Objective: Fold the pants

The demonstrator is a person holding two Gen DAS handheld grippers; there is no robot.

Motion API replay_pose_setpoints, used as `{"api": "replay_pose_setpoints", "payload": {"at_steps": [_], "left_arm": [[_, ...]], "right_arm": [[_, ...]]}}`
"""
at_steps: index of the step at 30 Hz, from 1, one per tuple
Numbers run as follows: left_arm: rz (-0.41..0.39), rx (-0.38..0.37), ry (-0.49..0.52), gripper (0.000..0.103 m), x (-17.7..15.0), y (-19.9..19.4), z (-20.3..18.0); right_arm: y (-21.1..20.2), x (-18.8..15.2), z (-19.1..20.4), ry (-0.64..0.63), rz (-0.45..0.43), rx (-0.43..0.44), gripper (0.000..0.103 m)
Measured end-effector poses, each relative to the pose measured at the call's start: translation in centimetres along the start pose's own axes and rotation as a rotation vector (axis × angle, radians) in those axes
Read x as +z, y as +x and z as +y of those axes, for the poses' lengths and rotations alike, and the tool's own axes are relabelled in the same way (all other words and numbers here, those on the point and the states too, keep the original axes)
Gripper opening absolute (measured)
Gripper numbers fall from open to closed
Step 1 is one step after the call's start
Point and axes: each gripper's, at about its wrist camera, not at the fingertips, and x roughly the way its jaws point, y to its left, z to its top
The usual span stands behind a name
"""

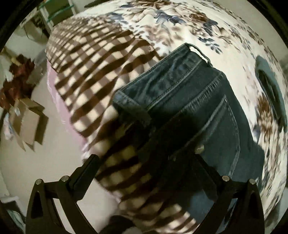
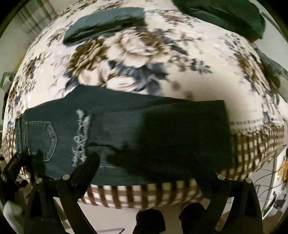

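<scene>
Dark blue jeans (image 2: 126, 136) lie flat across the bed's near edge, waist to the left with a back pocket (image 2: 48, 138) and a frayed rip (image 2: 81, 138). In the left wrist view the waistband and belt loop (image 1: 180, 86) show close up. My left gripper (image 1: 144, 158) is open above the waistband corner; it also shows at the jeans' left end in the right wrist view (image 2: 14, 165). My right gripper (image 2: 149, 165) is open above the jeans' legs, its shadow on the cloth.
The bed has a floral sheet (image 2: 136, 54) with a brown checked border (image 1: 86, 75). Folded dark garments lie at the back (image 2: 106, 23), at the back right (image 2: 230, 16) and at the right (image 2: 271, 72). Cardboard boxes (image 1: 28, 118) stand on the floor to the left.
</scene>
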Motion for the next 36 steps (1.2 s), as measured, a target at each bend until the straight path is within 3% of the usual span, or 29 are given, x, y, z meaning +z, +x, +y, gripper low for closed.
{"api": "replay_pose_setpoints", "payload": {"at_steps": [4, 9, 13, 14, 15, 16, 19, 25, 29, 31, 33, 36], "left_arm": [[0.007, -0.146, -0.078, 0.103, 0.6, 1.3, 0.6], [-0.015, -0.251, -0.179, 0.095, 0.6, 0.8, 2.1], [-0.040, -0.338, -0.250, 0.093, 0.1, 1.3, 3.6], [-0.039, -0.354, -0.266, 0.087, 0.4, 1.8, 3.8], [-0.028, -0.370, -0.287, 0.069, 0.5, 2.3, 4.0], [-0.021, -0.409, -0.303, 0.060, 0.4, 2.5, 4.2], [-0.047, -0.466, -0.288, 0.045, 0.2, 2.7, 4.5], [-0.117, -0.477, -0.202, 0.023, 0.1, 0.3, 4.1], [-0.141, -0.511, -0.201, 0.025, 0.7, -0.2, 3.7], [-0.099, -0.523, -0.250, 0.043, 1.3, 1.6, 4.0], [-0.062, -0.563, -0.322, 0.049, 1.7, 4.0, 4.4], [-0.086, -0.547, -0.322, 0.048, 1.8, 4.4, 3.9]], "right_arm": [[-1.2, 0.0, -3.2, 0.046, -0.009, -0.005, 0.099], [-0.6, -0.3, -6.2, 0.113, 0.018, 0.001, 0.099], [0.9, -0.6, -6.4, 0.117, 0.055, 0.023, 0.099], [1.4, -0.7, -6.2, 0.109, 0.066, 0.012, 0.099], [1.9, -0.8, -6.0, 0.101, 0.076, 0.009, 0.099], [2.3, -1.0, -5.9, 0.097, 0.084, 0.007, 0.099], [2.9, -1.5, -5.3, 0.071, 0.089, -0.018, 0.099], [3.2, -2.0, -4.7, 0.050, 0.094, -0.024, 0.099], [3.5, -2.3, -4.3, 0.016, 0.085, -0.050, 0.099], [3.7, -2.4, -4.3, 0.015, 0.083, -0.057, 0.099], [3.9, -2.4, -4.3, 0.014, 0.088, -0.060, 0.099], [3.4, -2.2, -4.0, -0.006, 0.071, -0.083, 0.099]]}}
